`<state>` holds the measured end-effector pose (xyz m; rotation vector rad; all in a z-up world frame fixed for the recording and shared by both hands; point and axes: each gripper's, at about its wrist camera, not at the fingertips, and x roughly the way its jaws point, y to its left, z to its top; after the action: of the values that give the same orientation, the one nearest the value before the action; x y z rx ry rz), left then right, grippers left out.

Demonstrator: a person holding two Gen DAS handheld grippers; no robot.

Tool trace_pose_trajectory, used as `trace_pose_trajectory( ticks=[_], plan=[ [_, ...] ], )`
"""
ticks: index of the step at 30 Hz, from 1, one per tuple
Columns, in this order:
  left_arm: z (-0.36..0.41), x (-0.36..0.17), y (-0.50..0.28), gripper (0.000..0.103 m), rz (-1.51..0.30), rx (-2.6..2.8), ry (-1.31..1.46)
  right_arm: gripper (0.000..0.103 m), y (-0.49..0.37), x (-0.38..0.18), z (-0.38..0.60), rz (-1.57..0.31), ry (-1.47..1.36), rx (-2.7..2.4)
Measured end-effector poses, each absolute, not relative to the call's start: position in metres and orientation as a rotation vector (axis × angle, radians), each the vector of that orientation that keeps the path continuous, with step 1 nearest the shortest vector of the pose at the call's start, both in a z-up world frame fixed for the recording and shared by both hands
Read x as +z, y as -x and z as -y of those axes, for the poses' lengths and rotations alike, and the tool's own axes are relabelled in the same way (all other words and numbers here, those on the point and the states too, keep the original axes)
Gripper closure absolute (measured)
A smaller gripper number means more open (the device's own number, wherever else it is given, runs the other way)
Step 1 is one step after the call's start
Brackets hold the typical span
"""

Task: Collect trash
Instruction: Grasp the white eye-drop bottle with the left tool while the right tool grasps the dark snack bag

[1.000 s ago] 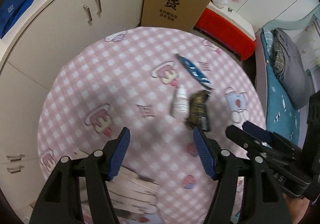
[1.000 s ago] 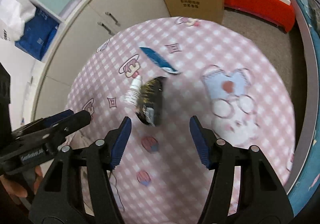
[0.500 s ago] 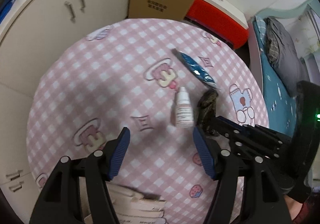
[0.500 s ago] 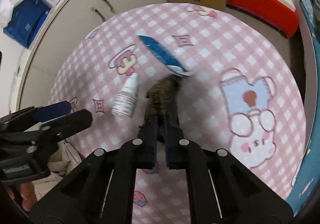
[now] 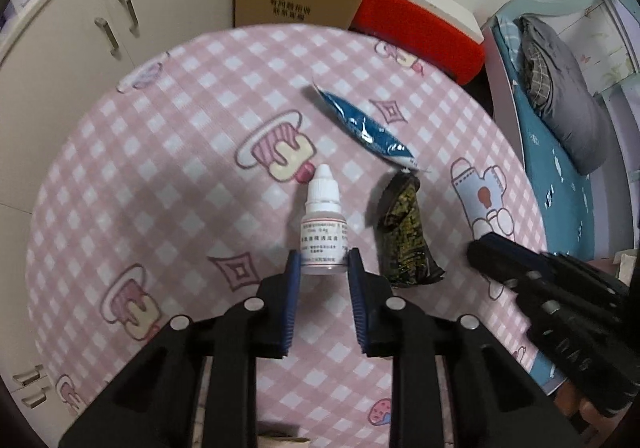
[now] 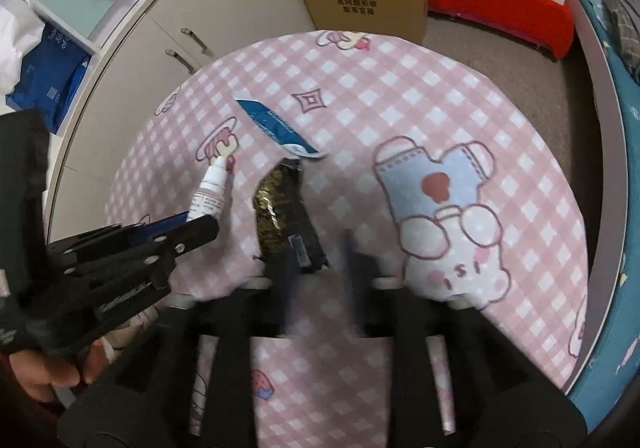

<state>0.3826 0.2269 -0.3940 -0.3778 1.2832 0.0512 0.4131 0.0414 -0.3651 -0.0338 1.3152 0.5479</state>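
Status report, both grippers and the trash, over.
Left gripper just closed on dropper bottle. Right gripper reopened, dark wrapper loose between. Blue sachet untouched.

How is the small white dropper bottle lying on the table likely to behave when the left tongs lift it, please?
The dropper bottle looks like stiff plastic, so it should hold its shape. It is round and lies on its side, so it may roll if released. The left tongs hold only its base, so the cap end might droop.

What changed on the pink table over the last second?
The left tool came down and has just been closing around the white dropper bottle. The right tool, shut a moment ago, has reopened beside the dark wrapper. The blue packet stayed put.
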Motion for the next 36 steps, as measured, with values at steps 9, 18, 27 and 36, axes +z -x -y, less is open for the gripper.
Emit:
trace_pose_trajectory(
  ticks=[9, 18, 27, 36],
  plan=[
    [-0.254, -0.370, -0.354, 0.080, -1.242, 0.119, 0.375, 0.077, -0.412, -0.390, -0.094, -1.307, 0.176, 0.598],
    [-0.223, -0.351, -0.346, 0.080, -1.213, 0.122, 0.379, 0.085, -0.407, -0.368, -0.049, -1.335, 0.099, 0.641],
    [-0.110, -0.306, -0.359, 0.080, -1.165, 0.015, 0.340, 0.085, -0.402, -0.302, 0.092, -1.254, -0.100, 0.590],
    [0.060, -0.264, -0.373, 0.080, -1.114, -0.183, 0.237, 0.085, -0.388, -0.244, 0.271, -1.142, -0.187, 0.423]
  ],
)
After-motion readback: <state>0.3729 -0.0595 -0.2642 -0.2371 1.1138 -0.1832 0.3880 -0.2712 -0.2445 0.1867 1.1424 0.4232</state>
